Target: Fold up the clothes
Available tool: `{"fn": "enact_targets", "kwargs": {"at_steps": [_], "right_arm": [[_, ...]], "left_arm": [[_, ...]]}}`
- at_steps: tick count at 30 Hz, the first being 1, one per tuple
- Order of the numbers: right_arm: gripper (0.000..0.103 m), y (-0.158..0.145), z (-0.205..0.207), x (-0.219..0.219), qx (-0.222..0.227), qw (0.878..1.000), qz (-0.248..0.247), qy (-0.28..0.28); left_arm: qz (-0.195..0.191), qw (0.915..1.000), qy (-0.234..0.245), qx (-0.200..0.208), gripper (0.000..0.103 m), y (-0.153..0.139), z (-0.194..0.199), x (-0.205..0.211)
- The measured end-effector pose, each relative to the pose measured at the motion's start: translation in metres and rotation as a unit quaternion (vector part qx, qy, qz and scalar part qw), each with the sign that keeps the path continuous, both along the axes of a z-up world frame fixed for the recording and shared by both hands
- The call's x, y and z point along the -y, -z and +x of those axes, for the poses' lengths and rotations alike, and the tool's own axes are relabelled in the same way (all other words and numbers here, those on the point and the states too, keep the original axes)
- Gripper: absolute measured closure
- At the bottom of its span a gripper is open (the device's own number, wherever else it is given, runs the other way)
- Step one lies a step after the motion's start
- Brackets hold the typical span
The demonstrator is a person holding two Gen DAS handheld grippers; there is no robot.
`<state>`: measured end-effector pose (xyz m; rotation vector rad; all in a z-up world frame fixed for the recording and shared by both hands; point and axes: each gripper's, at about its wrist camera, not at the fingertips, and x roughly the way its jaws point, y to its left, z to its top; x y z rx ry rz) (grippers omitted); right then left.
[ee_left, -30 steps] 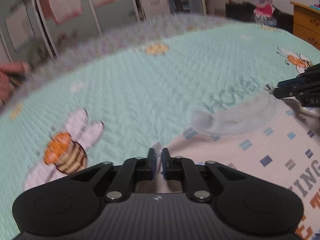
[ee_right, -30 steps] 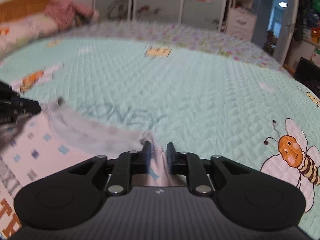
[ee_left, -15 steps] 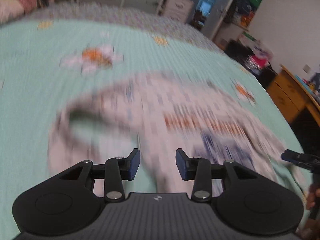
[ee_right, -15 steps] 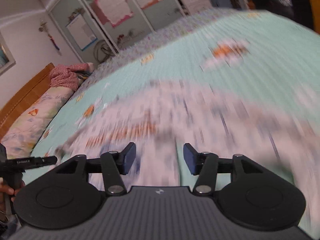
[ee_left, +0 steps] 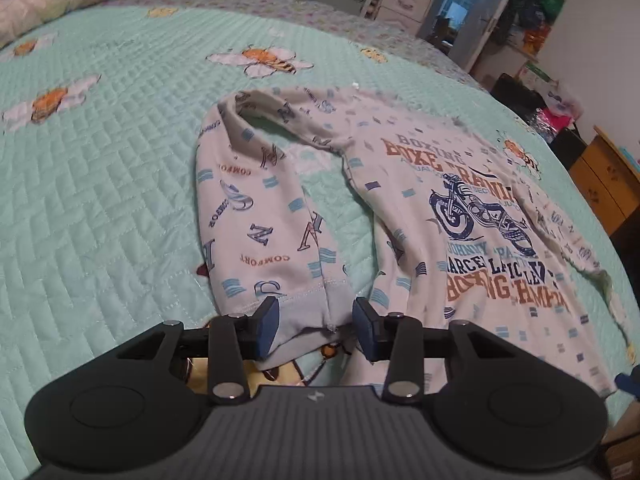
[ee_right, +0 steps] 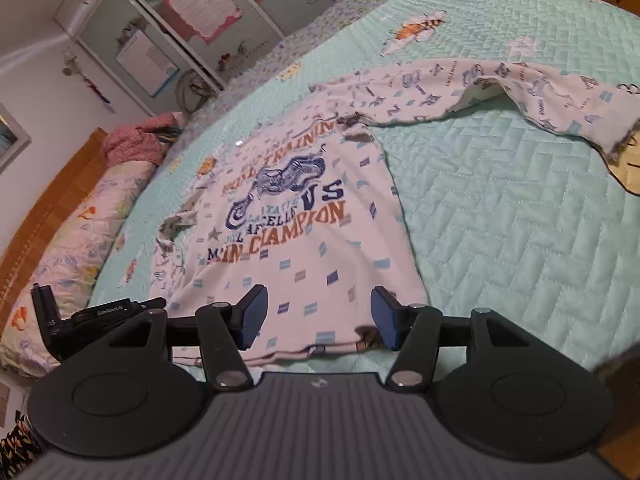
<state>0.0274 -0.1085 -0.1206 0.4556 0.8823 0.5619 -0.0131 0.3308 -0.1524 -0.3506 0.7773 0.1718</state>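
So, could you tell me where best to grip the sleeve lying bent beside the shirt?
Probably at the cuff: it lies flat on the quilt, nearest the open left gripper. Come in low from the hem side, along the sleeve, so one finger slides under the cuff's edge.

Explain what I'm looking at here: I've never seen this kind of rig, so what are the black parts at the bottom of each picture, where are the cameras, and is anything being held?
There is no robot. A person carries a hand-held gripper in each hand, and each has a wide-angle camera looking forward along its two fingers, so the black shape at the bottom of each picture is the tool itself.

The left wrist view shows the left hand-held gripper, its blue-padded fingers apart, with the cuff of one sleeve lying between them, not pinched. The right wrist view shows the right hand-held gripper, also open, over the bottom hem of the shirt.

The shirt, long-sleeved and pale with a motorbike print, lies face up on a mint green quilt patterned with bees, on a bed. Nothing is held. Folding has not started.
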Motion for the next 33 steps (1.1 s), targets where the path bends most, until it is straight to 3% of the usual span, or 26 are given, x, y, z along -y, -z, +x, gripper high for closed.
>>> {"fn": "enact_targets", "kwargs": {"at_steps": [4,5,7,9,10,13,16,19,22,25,33], "right_arm": [[0.043,-0.002,-0.005,-0.001,-0.009,1.000,-0.008,0.012],[0.043,-0.004,-0.006,-0.003,-0.005,1.000,-0.013,0.012],[0.043,-0.007,-0.010,-0.007,0.001,1.000,-0.024,0.009],[0.043,-0.009,-0.013,-0.013,0.007,0.999,-0.035,0.001],[0.043,-0.010,-0.015,-0.015,0.010,0.999,-0.037,-0.004],[0.041,-0.013,-0.023,-0.027,0.018,0.998,-0.044,-0.030],[0.039,-0.018,-0.028,-0.046,0.030,0.996,-0.055,-0.070],[0.039,-0.023,-0.032,-0.062,0.038,0.993,-0.055,-0.095],[0.038,-0.028,-0.035,-0.075,0.038,0.992,-0.047,-0.111],[0.038,-0.029,-0.038,-0.079,0.036,0.992,-0.047,-0.116],[0.037,-0.023,-0.051,-0.060,0.037,0.994,-0.071,-0.080]], "left_arm": [[0.064,0.9976,0.020,-0.018,0.067,0.006,0.000,0.003],[0.103,0.9942,0.016,-0.027,0.078,0.003,0.001,0.005],[0.197,0.9787,-0.037,-0.045,0.081,-0.001,0.003,-0.004],[0.253,0.9597,-0.098,-0.074,0.080,-0.003,0.004,-0.025],[0.247,0.9576,-0.124,-0.082,0.080,-0.007,0.000,-0.038],[0.162,0.9756,-0.139,-0.051,0.080,-0.027,-0.023,-0.056],[0.105,0.9938,-0.037,-0.006,0.072,-0.038,-0.049,-0.026],[0.090,0.9943,0.056,0.017,0.064,-0.037,-0.073,0.017],[0.104,0.9903,0.087,0.027,0.064,-0.028,-0.090,0.046],[0.113,0.9895,0.088,0.017,0.064,-0.018,-0.086,0.053],[0.086,0.9939,0.064,0.025,0.064,-0.013,-0.078,0.051]]}}
